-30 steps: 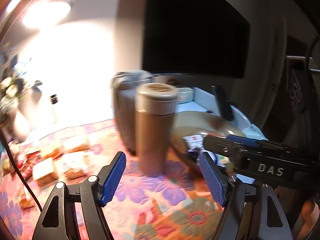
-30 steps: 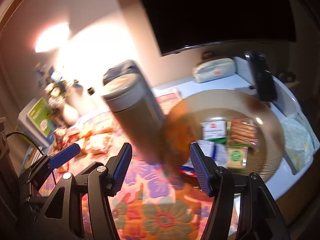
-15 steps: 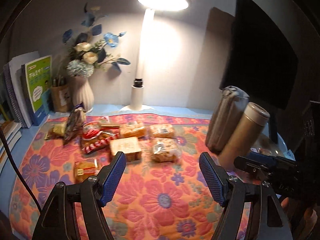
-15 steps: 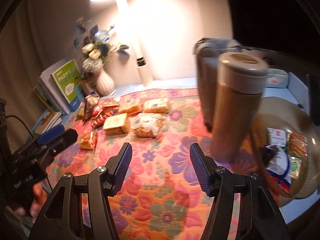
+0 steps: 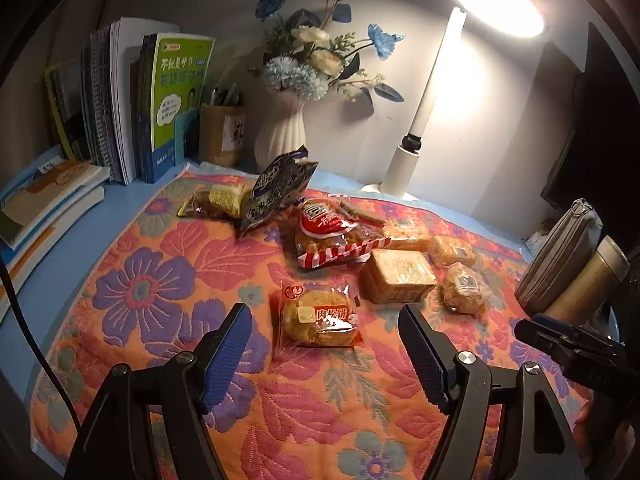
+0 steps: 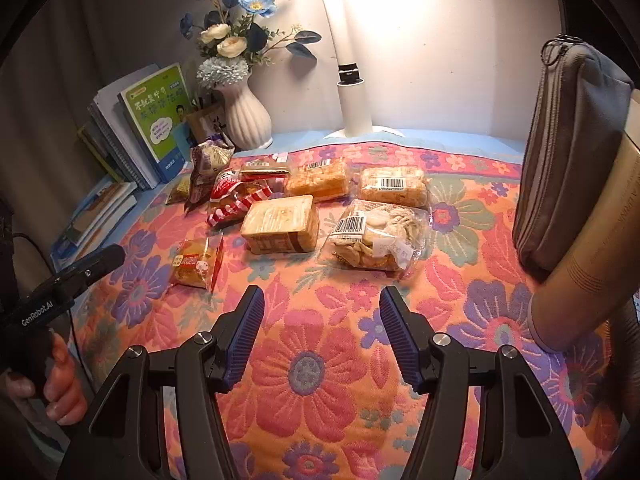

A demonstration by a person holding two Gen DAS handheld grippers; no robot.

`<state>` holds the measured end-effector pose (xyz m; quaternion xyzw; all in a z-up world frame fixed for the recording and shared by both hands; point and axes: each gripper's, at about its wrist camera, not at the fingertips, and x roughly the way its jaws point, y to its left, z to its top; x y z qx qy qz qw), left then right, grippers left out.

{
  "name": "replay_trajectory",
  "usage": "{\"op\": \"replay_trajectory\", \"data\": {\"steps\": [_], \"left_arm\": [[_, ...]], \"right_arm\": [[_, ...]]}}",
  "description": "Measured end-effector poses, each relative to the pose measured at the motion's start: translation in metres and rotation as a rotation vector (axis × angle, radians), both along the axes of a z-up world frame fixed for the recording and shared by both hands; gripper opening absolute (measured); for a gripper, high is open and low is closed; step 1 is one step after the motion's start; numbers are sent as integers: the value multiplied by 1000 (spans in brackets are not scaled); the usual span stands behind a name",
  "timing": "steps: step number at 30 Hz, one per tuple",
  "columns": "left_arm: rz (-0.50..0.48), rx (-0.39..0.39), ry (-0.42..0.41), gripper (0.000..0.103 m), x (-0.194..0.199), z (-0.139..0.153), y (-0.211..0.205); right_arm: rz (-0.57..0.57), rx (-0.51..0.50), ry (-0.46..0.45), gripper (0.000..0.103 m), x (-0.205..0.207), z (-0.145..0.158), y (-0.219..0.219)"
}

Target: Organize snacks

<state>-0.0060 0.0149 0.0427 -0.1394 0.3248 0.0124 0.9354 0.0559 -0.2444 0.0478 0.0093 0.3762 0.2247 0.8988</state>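
Observation:
Several wrapped snacks lie on a flowered cloth (image 5: 168, 280). A red-wrapped round cake (image 5: 316, 316) lies just ahead of my open, empty left gripper (image 5: 324, 356); it also shows in the right wrist view (image 6: 196, 260). Beyond it are a tan box-shaped cake (image 5: 400, 276), a red-and-white bag (image 5: 336, 236) and a dark foil bag (image 5: 276, 192). My right gripper (image 6: 320, 332) is open and empty over the cloth, short of a clear bag of crackers (image 6: 376, 236) and the tan cake (image 6: 280, 224).
A grey pouch (image 6: 568, 152) and a tan flask (image 6: 588, 264) stand at the right. A white vase of flowers (image 5: 280, 136), a lamp (image 5: 412, 148) and upright books (image 5: 160, 104) line the back wall. Flat books (image 5: 40, 200) lie at the left.
Both grippers have swung left, away from the round tray of snacks and the flask, to face the snacks on the cloth. The left one has come closer to the red-wrapped cake.

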Motion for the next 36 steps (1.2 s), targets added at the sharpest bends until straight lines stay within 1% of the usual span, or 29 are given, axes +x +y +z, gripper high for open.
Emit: {"op": "replay_trajectory", "data": {"steps": [4,6,7,8,10,12,14,18,22,25,27,30,33,36], "left_arm": [[-3,-14,36,75,17,-19,2],[0,-11,52,79,27,-26,0],[4,-12,57,84,32,-28,0],[6,-17,59,87,37,-30,-1],[0,-35,69,87,46,-34,-2],[-8,-55,79,87,54,-38,-4],[-9,-58,91,87,63,-42,-6],[8,-23,105,87,72,-49,-10],[13,-9,121,87,76,-56,-11],[12,-8,153,87,80,-61,-10],[9,-20,168,87,82,-64,-8],[3,-54,161,87,82,-65,-3],[-1,-76,153,87,81,-66,0],[-2,-83,146,87,80,-65,1]], "right_arm": [[45,-23,-7,60,14,3,12],[81,-33,-19,60,22,6,19],[93,-39,-22,60,27,7,22],[109,-44,-24,60,32,8,25],[146,-51,-21,60,43,7,31],[179,-53,5,60,58,5,38],[205,-37,41,60,72,2,43],[222,-18,106,60,101,-6,54],[232,-36,148,60,126,-17,70],[233,-58,167,60,141,-26,82],[239,-63,183,60,147,-31,87],[264,-46,202,61,147,-36,92],[274,-47,213,62,142,-35,91],[312,-30,251,62,126,-34,89]]}}
